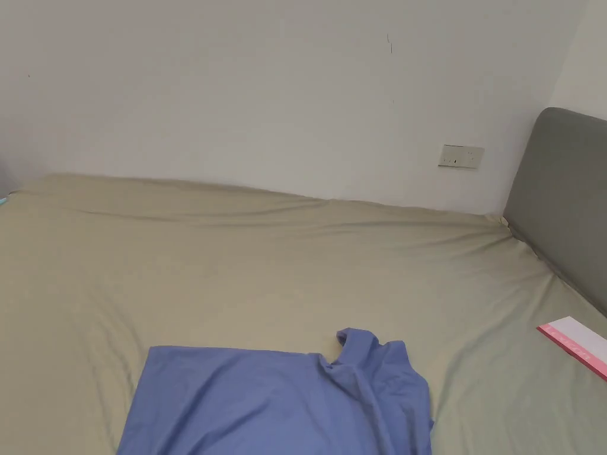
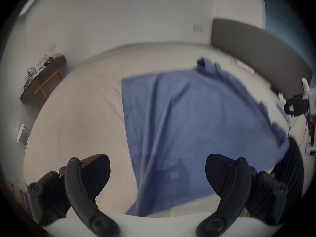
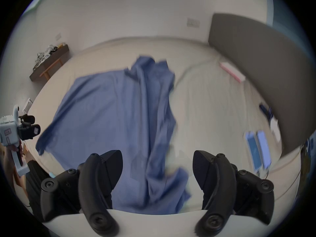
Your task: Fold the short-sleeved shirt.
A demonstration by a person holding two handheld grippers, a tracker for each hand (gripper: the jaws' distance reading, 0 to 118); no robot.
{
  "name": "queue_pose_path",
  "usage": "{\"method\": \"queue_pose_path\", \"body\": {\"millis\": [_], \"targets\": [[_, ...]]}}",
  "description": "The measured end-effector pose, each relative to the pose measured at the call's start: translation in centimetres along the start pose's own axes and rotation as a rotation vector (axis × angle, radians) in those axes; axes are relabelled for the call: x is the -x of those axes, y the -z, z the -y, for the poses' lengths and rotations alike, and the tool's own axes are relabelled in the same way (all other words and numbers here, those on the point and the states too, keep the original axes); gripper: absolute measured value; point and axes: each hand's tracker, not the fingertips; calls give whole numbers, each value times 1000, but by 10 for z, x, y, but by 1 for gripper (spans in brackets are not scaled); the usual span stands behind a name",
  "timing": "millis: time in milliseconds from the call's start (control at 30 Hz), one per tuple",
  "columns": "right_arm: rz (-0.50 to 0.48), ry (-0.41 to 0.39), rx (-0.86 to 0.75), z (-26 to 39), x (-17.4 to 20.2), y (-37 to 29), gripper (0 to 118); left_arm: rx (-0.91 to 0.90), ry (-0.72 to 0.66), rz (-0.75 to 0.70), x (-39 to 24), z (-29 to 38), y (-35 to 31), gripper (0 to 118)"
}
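Blue shirt (image 2: 196, 121) lies spread on the bed (image 1: 267, 266), w/ left gripper (image 2: 157, 177) fingers wide apart above its near edge & right gripper (image 3: 157, 172) fingers apart over its bunched side.

The shirt (image 1: 278, 403) lies on the bed (image 1: 237, 266) right before you, its right side bunched. The headboard (image 1: 563, 207) stands to your right, a card (image 1: 578, 343) on the bed near it. The wall (image 1: 267, 89) is behind the bed.

Head view faces the bed (image 1: 296, 266) and wall; both gripper views overlook the shirt (image 2: 188, 121)
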Motion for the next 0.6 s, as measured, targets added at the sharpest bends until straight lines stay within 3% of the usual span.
{"method": "queue_pose_path", "body": {"millis": [133,200,267,333,400,433,533,600], "targets": [[-16,-75,-269,-64,14,-37,91,-271,-109,-46,-9,-60,-41,105],[-15,-117,-406,-91,26,-62,91,-411,-156,-79,-18,-88,-67,92],[-2,-146,-529,-114,41,-88,86,-537,-114,-122,-30,-116,-94,73],[11,-141,-623,-130,52,-109,69,-622,-45,-166,-46,-138,-116,52],[4,-117,-703,-141,62,-124,20,-676,9,-218,-61,-154,-132,23],[15,-113,-735,-144,66,-128,6,-704,19,-231,-67,-160,-137,13],[27,-154,-804,-152,80,-132,2,-762,44,-249,-81,-171,-145,0],[79,-192,-827,-157,90,-128,2,-794,43,-280,-87,-175,-142,0]]}}
